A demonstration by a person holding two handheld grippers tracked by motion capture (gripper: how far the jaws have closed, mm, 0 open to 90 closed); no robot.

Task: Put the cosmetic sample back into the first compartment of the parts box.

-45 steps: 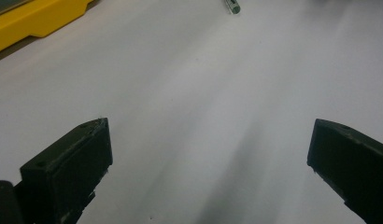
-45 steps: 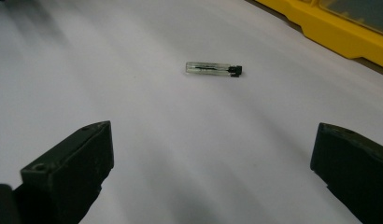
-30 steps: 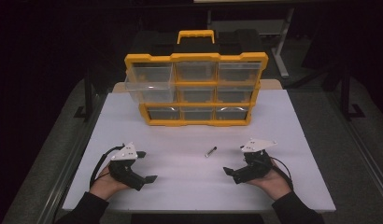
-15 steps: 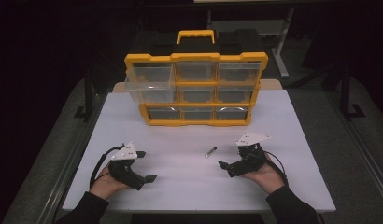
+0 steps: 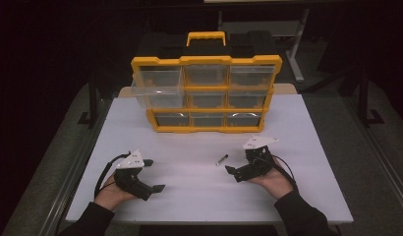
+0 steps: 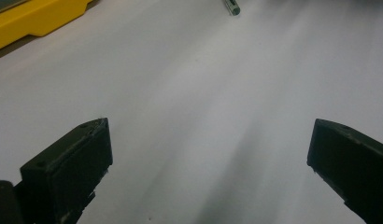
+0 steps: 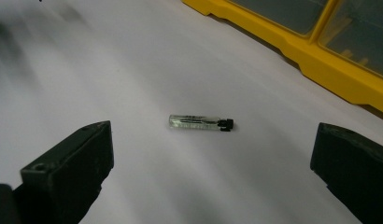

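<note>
A white rectangular worktop (image 5: 189,147) stands in a dark room, with dim floor and the legs of other furniture far behind it.

A small clear glass vial with a black cap (image 5: 221,160) lies flat on the worktop, right of centre and near the person's side; in the right gripper view the small clear glass vial with a black cap (image 7: 201,123) has faint dark printing along its body, too small to read. It lies on bare surface, touching nothing, between and just beyond the two black jaws of the right gripper (image 5: 237,173), which stand wide apart and hold nothing. That gripper rests in the person's right hand (image 5: 273,178), low over the worktop, just right of the vial.

The left gripper (image 5: 153,175), in the left hand (image 5: 111,191), sits well apart on the near left, its jaws also spread wide over bare worktop; in the left gripper view the vial (image 6: 231,6) is cut off at the top edge.

Farther back stands a yellow plastic organiser case with clear drawers and a yellow carry handle (image 5: 207,93). Its upper-left clear drawer (image 5: 158,88) is pulled out toward the near side. The drawers' contents are hard to make out, and no label can be read on the case.
</note>
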